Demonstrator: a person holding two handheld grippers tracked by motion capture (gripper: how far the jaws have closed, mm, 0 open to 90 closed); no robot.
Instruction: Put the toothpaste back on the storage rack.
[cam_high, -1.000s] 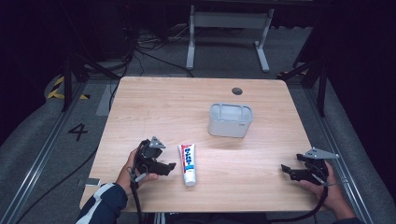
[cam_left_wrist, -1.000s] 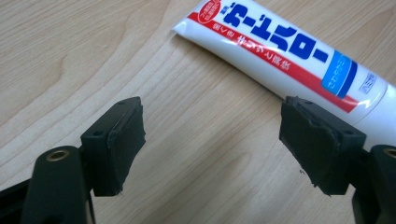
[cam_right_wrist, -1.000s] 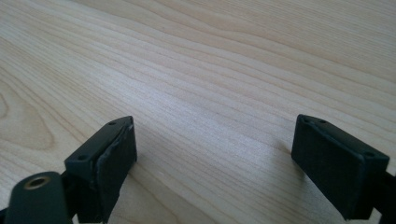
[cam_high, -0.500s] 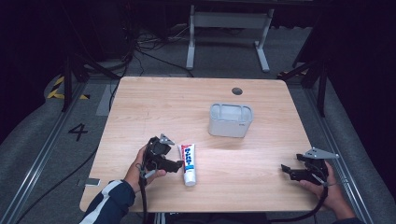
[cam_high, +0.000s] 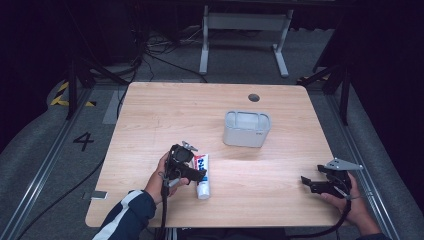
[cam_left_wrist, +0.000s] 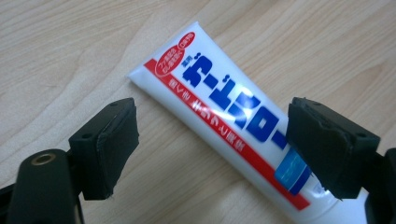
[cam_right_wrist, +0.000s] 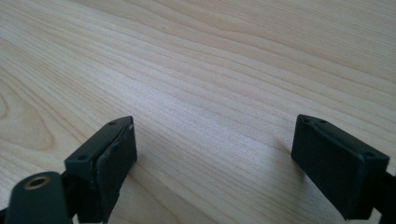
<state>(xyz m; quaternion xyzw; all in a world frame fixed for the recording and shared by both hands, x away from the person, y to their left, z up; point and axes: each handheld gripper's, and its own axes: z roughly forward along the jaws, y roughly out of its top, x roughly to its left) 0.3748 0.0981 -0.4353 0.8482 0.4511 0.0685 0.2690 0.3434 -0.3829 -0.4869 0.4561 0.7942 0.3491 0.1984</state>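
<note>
White plastic toothpaste tube (cam_left_wrist: 233, 126) with red and blue print lies flat on the wooden table (cam_high: 280, 195). Left gripper (cam_high: 199, 174), just widened, straddles it ungripped; closing comes next. Right gripper (cam_high: 306, 182) idles wide.

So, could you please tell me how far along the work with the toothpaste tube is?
Little looks done: the toothpaste tube lies flat on the table, ungripped. In hand: the left tongs have just been opening and straddle it, pads clear. Left: closing, lifting, perhaps moving it to the grey holder. The right tongs wait open.
</note>
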